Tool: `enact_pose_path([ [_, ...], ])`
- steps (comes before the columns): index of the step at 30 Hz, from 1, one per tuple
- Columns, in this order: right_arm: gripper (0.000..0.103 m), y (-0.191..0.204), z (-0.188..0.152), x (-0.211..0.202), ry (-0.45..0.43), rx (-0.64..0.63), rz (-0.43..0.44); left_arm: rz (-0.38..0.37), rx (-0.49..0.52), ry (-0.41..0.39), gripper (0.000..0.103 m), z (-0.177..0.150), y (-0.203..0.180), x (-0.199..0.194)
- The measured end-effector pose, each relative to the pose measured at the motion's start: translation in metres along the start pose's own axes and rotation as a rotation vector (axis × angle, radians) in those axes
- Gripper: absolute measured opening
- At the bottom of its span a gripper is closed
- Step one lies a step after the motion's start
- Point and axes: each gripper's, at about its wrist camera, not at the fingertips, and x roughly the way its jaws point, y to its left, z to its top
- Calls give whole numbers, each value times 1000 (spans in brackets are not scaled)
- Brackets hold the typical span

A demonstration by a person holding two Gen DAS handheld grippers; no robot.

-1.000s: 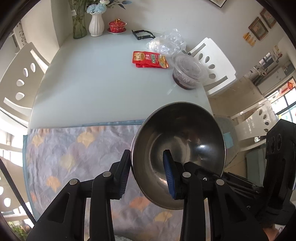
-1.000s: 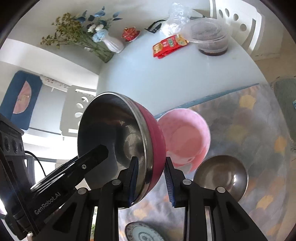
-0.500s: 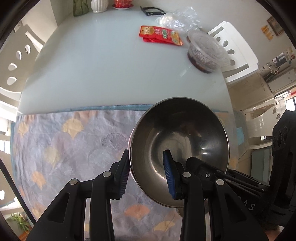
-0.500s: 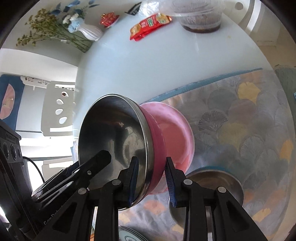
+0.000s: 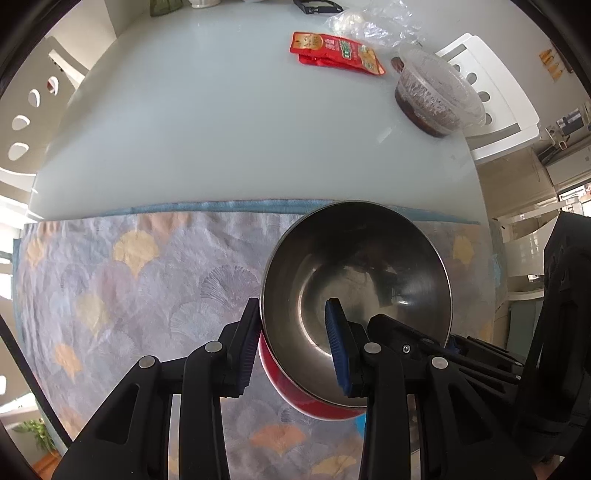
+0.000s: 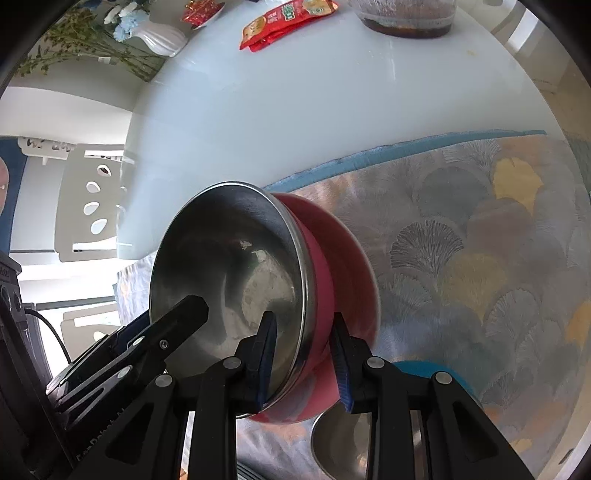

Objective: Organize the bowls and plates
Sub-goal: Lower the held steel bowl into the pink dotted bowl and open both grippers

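Item: red-walled steel bowl [image 5: 354, 295], carried by two grippers at once.

Left gripper [image 5: 295, 347]: jaws clamped on the near rim, one pad outside the wall, one inside, so the bowl hangs tilted with its mouth toward the camera.

Right gripper [image 6: 303, 358]: jaws clamped on the opposite rim in the same inside-outside pinch; the two-sided hold likely keeps the bowl from swinging.

Position: low over the patterned cloth [image 5: 140, 280] at the near end of the counter [image 5: 207, 122]; contact with the cloth cannot be made out.

Adjacent: plain steel bowl [image 6: 343, 439] just below, probably the nesting target.

Further out, unrelated: red snack packets [image 5: 336, 53], lidded plastic tub [image 5: 436, 96], white vase with flowers [image 6: 162, 35].
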Motion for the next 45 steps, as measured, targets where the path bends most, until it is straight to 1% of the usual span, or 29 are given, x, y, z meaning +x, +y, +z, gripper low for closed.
enact_pose_path([
  [12,29,7,7,5,11,-25,-40,-15,-40,15,32,0,7,4],
  [21,32,13,7,8,20,-42,-61,-13,-59,14,32,-1,9,-1],
  [24,35,17,7,7,15,-51,-81,-16,-63,13,32,0,11,-3],
  [26,42,19,8,7,6,-66,-104,-18,-67,11,32,0,12,-4],
  [28,46,21,8,6,1,-72,-115,-26,-69,13,32,1,13,-4],
  [35,46,18,8,6,-1,-52,-88,-43,-71,20,32,1,13,-5],
  [45,46,13,7,1,5,-59,-77,-38,-64,22,33,0,13,-7],
])
